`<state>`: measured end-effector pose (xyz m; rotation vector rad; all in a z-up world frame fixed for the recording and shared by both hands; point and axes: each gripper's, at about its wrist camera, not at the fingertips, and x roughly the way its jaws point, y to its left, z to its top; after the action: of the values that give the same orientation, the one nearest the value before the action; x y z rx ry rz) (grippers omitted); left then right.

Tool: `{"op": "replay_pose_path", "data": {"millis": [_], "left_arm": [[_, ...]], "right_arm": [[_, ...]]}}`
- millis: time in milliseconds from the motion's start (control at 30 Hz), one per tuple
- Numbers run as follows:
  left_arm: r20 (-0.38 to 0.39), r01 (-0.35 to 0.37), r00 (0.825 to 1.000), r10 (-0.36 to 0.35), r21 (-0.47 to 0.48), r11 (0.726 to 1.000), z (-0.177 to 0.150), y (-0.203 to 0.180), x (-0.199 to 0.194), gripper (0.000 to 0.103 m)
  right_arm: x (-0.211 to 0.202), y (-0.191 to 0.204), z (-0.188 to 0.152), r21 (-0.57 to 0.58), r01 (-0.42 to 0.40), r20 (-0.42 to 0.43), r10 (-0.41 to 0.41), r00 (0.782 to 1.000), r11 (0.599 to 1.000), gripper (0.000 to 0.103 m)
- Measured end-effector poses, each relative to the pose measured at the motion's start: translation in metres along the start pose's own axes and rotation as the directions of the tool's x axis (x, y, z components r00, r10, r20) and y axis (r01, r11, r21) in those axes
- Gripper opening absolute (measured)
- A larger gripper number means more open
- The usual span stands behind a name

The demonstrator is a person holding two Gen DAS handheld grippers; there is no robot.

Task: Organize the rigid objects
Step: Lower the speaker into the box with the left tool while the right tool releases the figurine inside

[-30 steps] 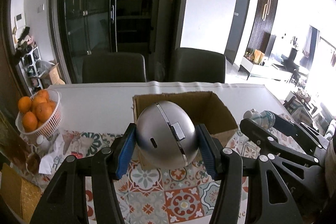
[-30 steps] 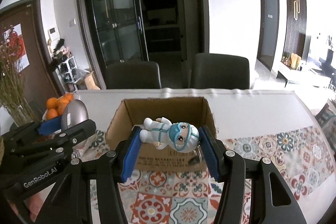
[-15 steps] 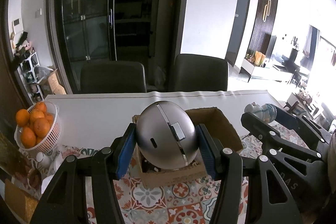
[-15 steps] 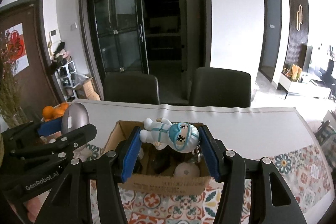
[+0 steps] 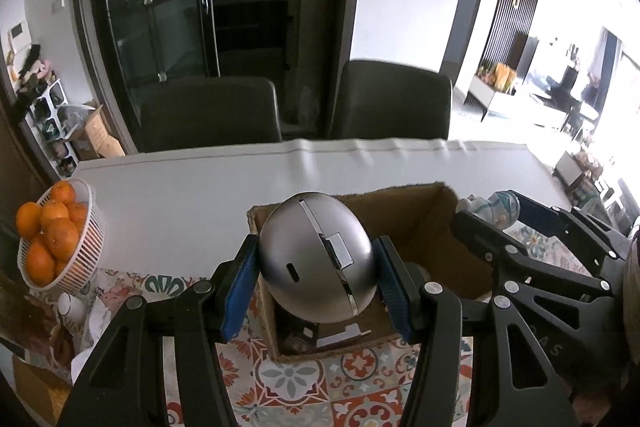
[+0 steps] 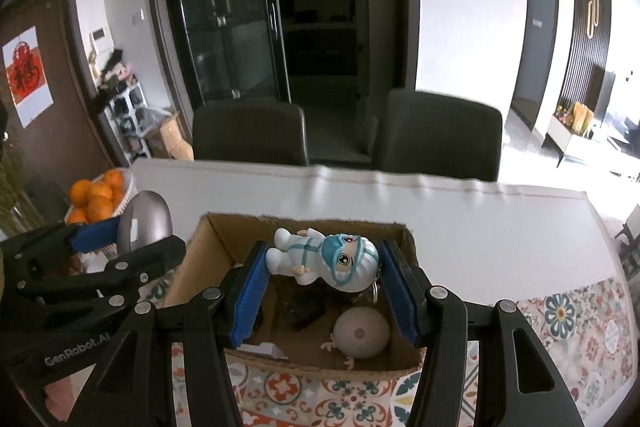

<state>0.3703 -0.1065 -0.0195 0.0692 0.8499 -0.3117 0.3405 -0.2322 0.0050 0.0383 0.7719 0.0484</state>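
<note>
My left gripper (image 5: pixel 316 267) is shut on a silver egg-shaped device (image 5: pixel 316 259) and holds it above the left part of an open cardboard box (image 5: pixel 436 223). My right gripper (image 6: pixel 324 267) is shut on a small white and blue masked doll figure (image 6: pixel 328 259), lying sideways, above the same box (image 6: pixel 208 251). Inside the box lie a round grey toy (image 6: pixel 362 333), a dark object (image 6: pixel 304 307) and a white item. The left gripper with the silver device (image 6: pixel 144 223) shows at the left of the right wrist view; the right gripper with the doll (image 5: pixel 496 209) shows at the right of the left wrist view.
The box stands on a patterned tile mat (image 5: pixel 360 383) on a white table (image 5: pixel 192 195). A white basket of oranges (image 5: pixel 52 235) stands at the table's left edge, with crumpled paper beside it. Two dark chairs (image 5: pixel 392 99) stand behind the table.
Both grippers have risen and come forward over the box with their objects held. The box's inside now shows from above.
</note>
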Motion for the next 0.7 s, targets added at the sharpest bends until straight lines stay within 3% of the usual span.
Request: {"op": "replay_pose_path", "data": {"millis": [267, 533, 600, 700], "left_arm": [[-0.102, -0.009, 0.995, 0.009, 0.005, 1.000, -0.004, 0.002, 0.039, 0.057], [-0.220, -0.020, 0.975, 0.021, 0.010, 1.000, -0.017, 0.002, 0.070, 0.057], [-0.221, -0.028, 0.975, 0.030, 0.011, 1.000, -0.018, 0.002, 0.071, 0.059], [-0.210, -0.047, 0.977, 0.048, 0.010, 0.999, -0.016, 0.002, 0.066, 0.071]], "right_arm": [[0.045, -0.017, -0.009, 0.038, -0.019, -0.154, 0.025, 0.988, 0.999, 0.056], [0.073, -0.025, -0.024, 0.041, 0.002, -0.277, 0.009, 0.961, 0.999, 0.056], [0.074, -0.026, -0.026, 0.035, 0.005, -0.281, 0.005, 0.960, 0.999, 0.057], [0.073, -0.025, -0.026, 0.035, 0.005, -0.283, 0.005, 0.959, 0.999, 0.063]]}}
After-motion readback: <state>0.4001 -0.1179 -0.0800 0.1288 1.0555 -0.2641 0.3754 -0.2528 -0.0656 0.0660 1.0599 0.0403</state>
